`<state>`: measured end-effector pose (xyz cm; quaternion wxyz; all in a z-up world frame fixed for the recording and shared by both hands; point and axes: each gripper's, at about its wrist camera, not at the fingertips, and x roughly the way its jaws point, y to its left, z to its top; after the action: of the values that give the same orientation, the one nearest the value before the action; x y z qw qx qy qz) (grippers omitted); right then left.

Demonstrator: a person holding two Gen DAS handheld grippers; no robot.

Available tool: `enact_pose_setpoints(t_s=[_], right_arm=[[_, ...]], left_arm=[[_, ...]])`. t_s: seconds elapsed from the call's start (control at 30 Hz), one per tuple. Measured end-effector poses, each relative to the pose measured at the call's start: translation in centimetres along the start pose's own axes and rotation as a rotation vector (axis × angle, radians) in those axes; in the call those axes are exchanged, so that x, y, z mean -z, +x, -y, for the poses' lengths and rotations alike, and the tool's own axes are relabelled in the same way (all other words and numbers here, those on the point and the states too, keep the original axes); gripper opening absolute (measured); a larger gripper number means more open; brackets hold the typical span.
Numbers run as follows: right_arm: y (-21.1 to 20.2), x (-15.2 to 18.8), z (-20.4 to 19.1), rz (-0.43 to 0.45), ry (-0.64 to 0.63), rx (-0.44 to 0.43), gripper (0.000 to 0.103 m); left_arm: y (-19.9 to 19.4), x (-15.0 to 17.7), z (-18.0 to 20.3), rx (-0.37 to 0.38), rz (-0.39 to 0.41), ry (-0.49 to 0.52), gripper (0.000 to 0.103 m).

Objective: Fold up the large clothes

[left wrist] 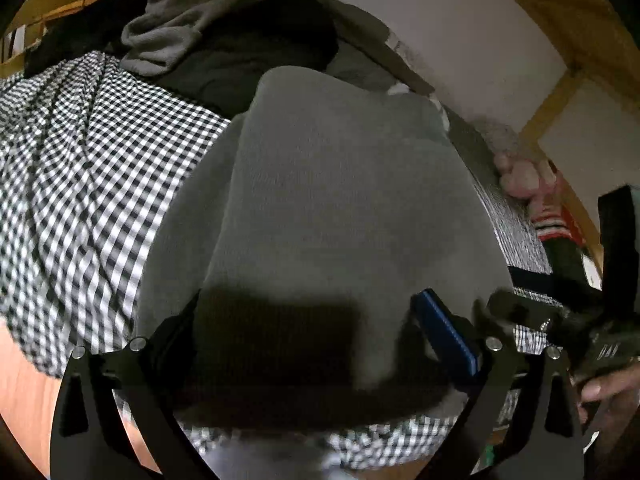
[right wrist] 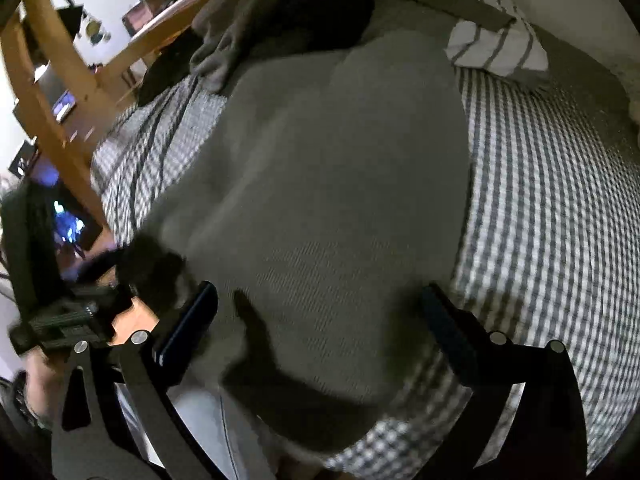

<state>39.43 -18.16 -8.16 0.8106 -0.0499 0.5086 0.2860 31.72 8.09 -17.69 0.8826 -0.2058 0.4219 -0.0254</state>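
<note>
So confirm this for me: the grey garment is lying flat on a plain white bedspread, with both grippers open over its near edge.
Not quite. The grey garment lies on a black-and-white checked bedspread, not a plain white one; both wrist views show the checks. The rest holds: the left gripper and right gripper are both open over the near edge.

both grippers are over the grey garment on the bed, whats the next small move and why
Probably lower both and pinch the near hem: the left gripper and right gripper are open, straddling the grey garment lying flat on the checked bedcover.
</note>
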Motion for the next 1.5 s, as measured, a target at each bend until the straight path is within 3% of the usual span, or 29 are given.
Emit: enact_pose_setpoints(t_s=[0.2, 0.4, 0.63, 0.73, 0.87, 1.0, 1.17, 1.37, 1.5], right_arm=[[1.5, 4.2, 2.1, -0.11, 0.088, -0.058, 0.099], [1.0, 6.4, 2.1, -0.134, 0.099, -0.1, 0.099], [2.7, 7.1, 1.0, -0.173, 0.075, -0.102, 0.099], [1.2, 6.5, 2.0, -0.129, 0.102, -0.213, 0.099], [0.0, 5.2, 6.5, -0.062, 0.259, -0.357, 0.099], [3.3, 4.7, 10.5, -0.119, 0.375, -0.441, 0.099], [7.1, 4.0, 11.1, -0.169, 0.436, -0.678, 0.1], [9.9, 2.2, 9.9, -0.242, 0.455, -0.657, 0.101], [10.8, 2.0, 9.6, -0.221, 0.476, -0.664, 0.101]], left_arm=[[0.2, 2.2, 2.1, -0.101, -0.053, 0.13, 0.098], [1.6, 3.7, 2.2, -0.195, -0.113, 0.206, 0.098], [1.9, 4.1, 1.6, -0.201, -0.112, 0.201, 0.098], [1.5, 4.2, 1.5, -0.199, -0.111, 0.213, 0.098], [1.5, 4.7, 0.9, -0.181, -0.108, 0.203, 0.098], [1.5, 5.0, 0.9, -0.167, -0.114, 0.174, 0.098], [1.9, 4.9, 0.5, -0.16, -0.121, 0.163, 0.098], [2.6, 5.1, 0.5, -0.177, -0.116, 0.163, 0.098], [2.7, 5.2, 0.7, -0.183, -0.098, 0.162, 0.098]])
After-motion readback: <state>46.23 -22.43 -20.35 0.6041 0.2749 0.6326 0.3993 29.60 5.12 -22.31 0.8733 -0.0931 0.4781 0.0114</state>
